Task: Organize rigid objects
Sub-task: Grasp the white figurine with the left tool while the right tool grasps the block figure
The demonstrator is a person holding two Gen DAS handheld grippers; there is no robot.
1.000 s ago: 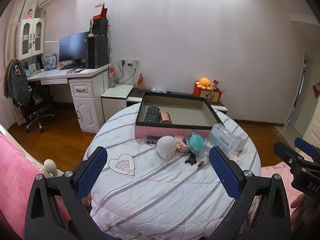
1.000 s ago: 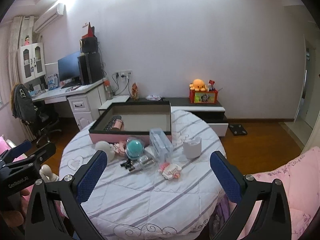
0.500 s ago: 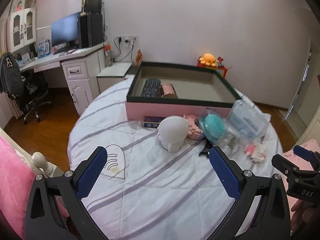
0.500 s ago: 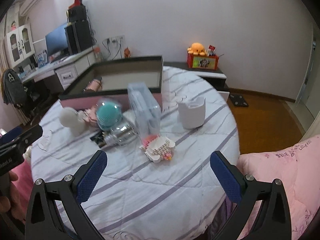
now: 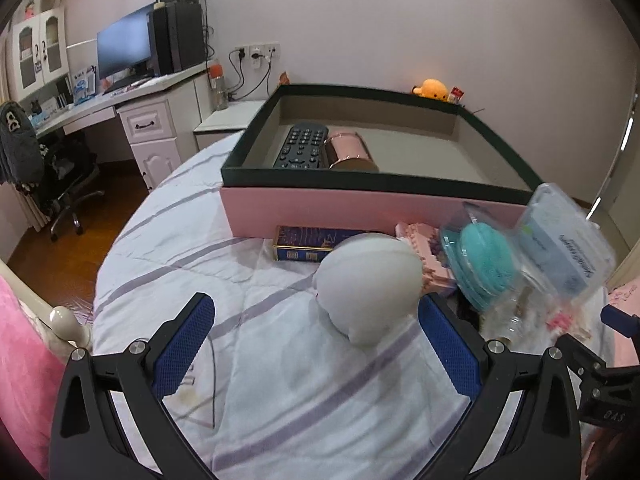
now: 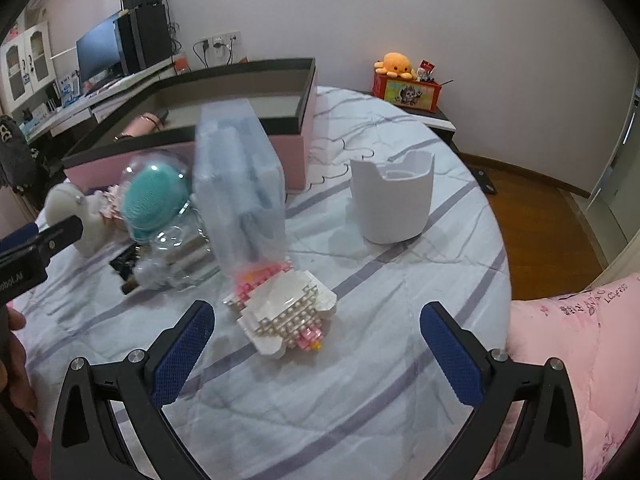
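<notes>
My left gripper (image 5: 316,334) is open, its jaws low over the round table, and a white mushroom-shaped lamp (image 5: 370,284) stands between the fingertips, nearer the right one. My right gripper (image 6: 318,340) is open, and a white and pink brick model (image 6: 286,314) lies just ahead between its jaws. A pink storage box with a dark rim (image 5: 372,210) holds a black remote (image 5: 302,146) and a pink cup (image 5: 350,152). A teal puff in clear packaging (image 5: 482,264), a clear plastic box (image 6: 238,176) and a white cat-eared holder (image 6: 392,196) stand on the table.
A blue and gold box (image 5: 308,242) lies against the storage box front. A pink brick piece (image 5: 424,248) sits behind the lamp. A clear bottle (image 6: 172,258) lies by the teal puff. A pink bed edge (image 6: 576,340) borders the table on the right. A desk with a monitor (image 5: 124,50) stands far left.
Both grippers have moved forward and down toward the table. The lamp now sits between the left jaws and the brick model lies just ahead of the right jaws.
</notes>
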